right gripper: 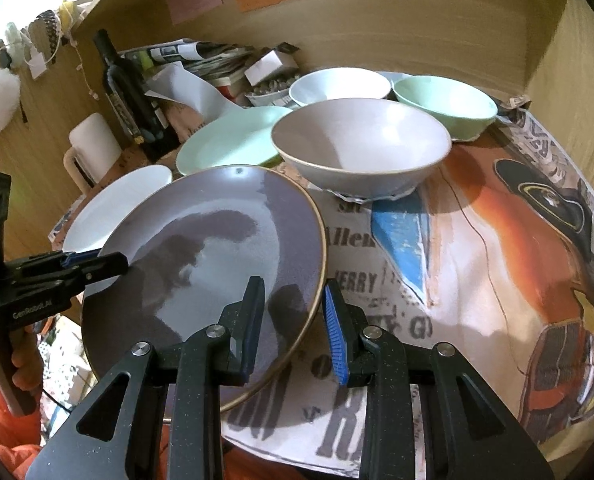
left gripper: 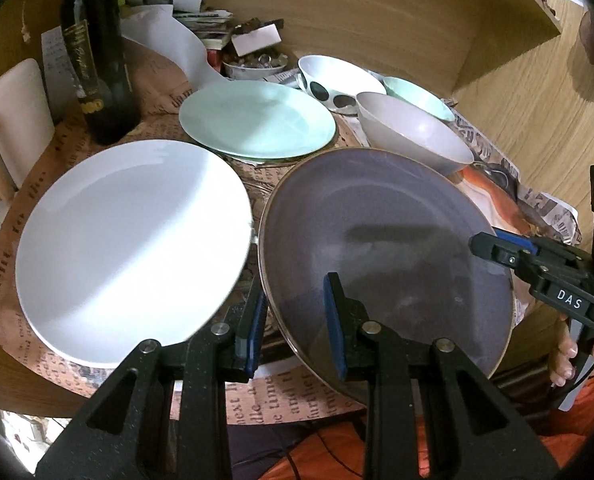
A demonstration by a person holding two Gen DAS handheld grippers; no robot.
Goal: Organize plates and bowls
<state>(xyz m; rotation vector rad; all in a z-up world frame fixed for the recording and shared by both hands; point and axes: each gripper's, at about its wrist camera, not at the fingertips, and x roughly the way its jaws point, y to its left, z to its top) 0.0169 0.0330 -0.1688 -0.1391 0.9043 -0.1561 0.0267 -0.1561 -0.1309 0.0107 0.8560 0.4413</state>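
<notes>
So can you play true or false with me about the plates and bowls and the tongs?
1. The purple plate is between both tongs. True: the left tongs and right tongs each straddle its rim, open.
2. The white plate is stacked on the green plate. False: they lie apart.
3. A dark bottle stands upright behind the white plate. True.
4. The grey bowl is upside down. False: it sits open side up.
5. There is only one bowl. False: a spotted bowl and a green bowl sit behind the grey one.
</notes>
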